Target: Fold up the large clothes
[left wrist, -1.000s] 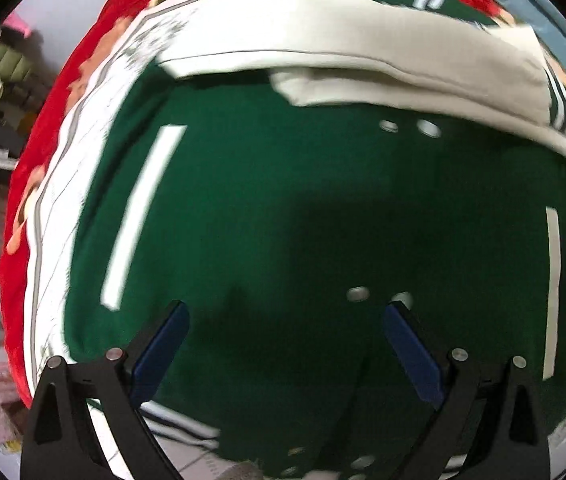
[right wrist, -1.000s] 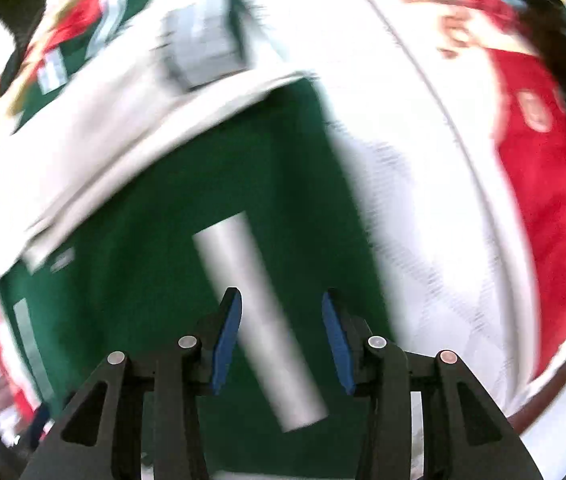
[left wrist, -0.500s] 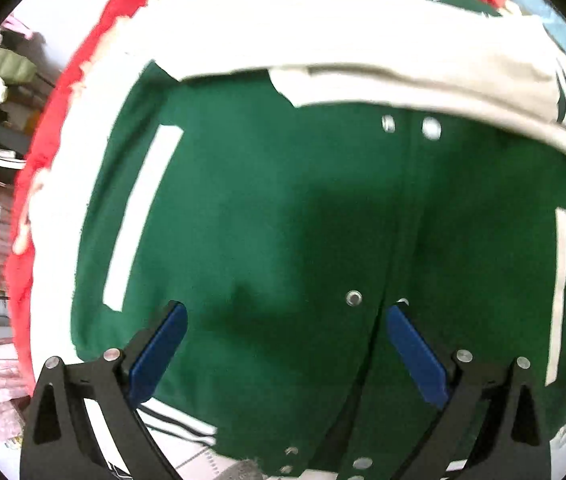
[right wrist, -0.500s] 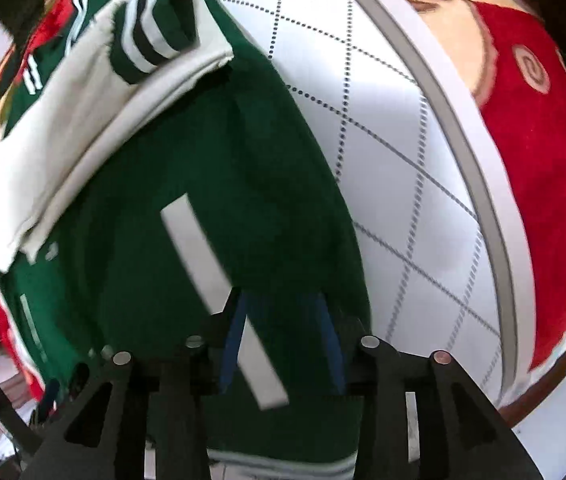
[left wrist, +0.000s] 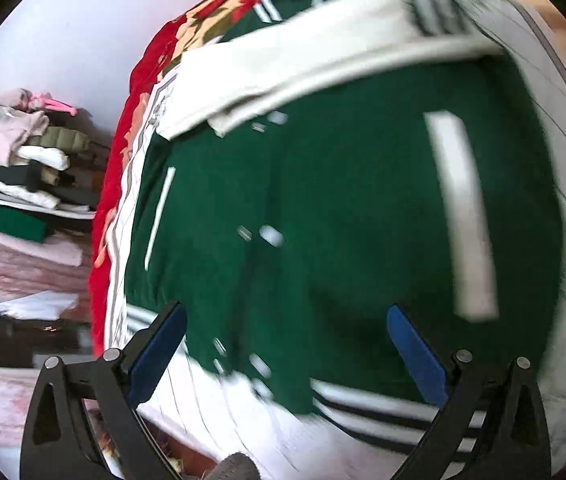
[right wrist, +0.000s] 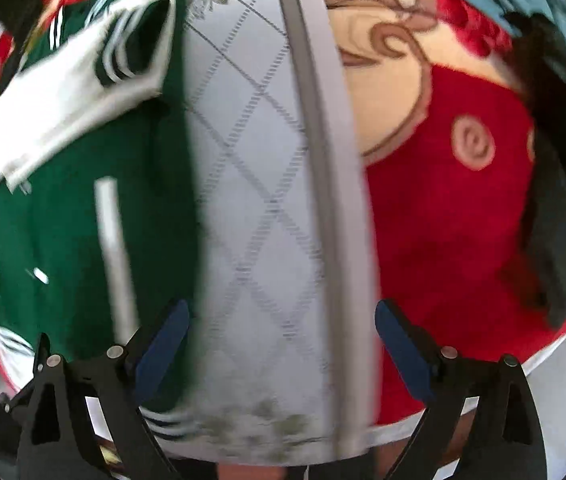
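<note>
Left gripper and right gripper hung spread wide and empty over the green jacket, which lay flat on the quilt. We judged it soft, weighty; best pinched at the striped hem.

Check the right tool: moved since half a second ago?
Yes. The right tool has opened and slid right, off the green jacket; it now hovers over the white quilted sheet.

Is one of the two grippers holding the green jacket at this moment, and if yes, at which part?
No. The left gripper and the right gripper both have their jaws apart with nothing between them. The green jacket lies flat on the bed.
</note>
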A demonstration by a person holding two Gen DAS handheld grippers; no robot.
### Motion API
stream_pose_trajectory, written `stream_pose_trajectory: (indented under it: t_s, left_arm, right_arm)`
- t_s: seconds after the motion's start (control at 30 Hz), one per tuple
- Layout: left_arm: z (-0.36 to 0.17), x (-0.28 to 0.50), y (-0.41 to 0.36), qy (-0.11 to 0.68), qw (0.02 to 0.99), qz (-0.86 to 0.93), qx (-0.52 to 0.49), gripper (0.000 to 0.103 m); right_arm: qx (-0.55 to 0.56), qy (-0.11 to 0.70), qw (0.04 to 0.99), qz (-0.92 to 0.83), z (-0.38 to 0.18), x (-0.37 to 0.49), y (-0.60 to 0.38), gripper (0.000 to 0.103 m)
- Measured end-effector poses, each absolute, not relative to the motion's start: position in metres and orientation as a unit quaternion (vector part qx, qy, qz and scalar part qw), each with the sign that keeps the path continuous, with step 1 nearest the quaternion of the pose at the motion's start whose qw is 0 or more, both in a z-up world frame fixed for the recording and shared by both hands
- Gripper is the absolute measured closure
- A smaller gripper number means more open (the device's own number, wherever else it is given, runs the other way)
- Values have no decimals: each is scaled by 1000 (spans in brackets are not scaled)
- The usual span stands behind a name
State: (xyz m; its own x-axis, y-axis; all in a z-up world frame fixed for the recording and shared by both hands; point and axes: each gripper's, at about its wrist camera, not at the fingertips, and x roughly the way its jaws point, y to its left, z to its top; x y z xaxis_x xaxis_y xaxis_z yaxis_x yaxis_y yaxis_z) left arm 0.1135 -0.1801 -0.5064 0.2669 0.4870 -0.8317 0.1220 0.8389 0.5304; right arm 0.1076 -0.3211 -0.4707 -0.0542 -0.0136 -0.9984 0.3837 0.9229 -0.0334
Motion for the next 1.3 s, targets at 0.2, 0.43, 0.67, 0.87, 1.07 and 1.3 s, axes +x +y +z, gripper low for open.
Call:
stream_pose_trajectory:
  t_s: [0.2,0.43,0.67,0.87,1.07,1.3]
  left_arm:
    - [-527,69,-295,586,732,137,320,0]
    - [-592,83,-317,587,689,197,377,0]
    - [-579,131,-260,587,706,258,301,1]
    - [-550,135,-246,584,748,216,230,88]
    - [-531,133,-240,571,767,209,204,92]
    - [-503,139,-222,563,783,199,172,93]
  right_arm:
    - [48,722,681,-117,-470,89,-381,7]
    - [69,737,660,-130,-492,81,-445,7]
    - [140,715,681,-77,-519,125,-461,7]
    - [257,626,735,39,-523,203,-445,7]
    - [372,547,742,107,-538,264,-427,7]
    - [453,548,696,101,-567,286,-408,76]
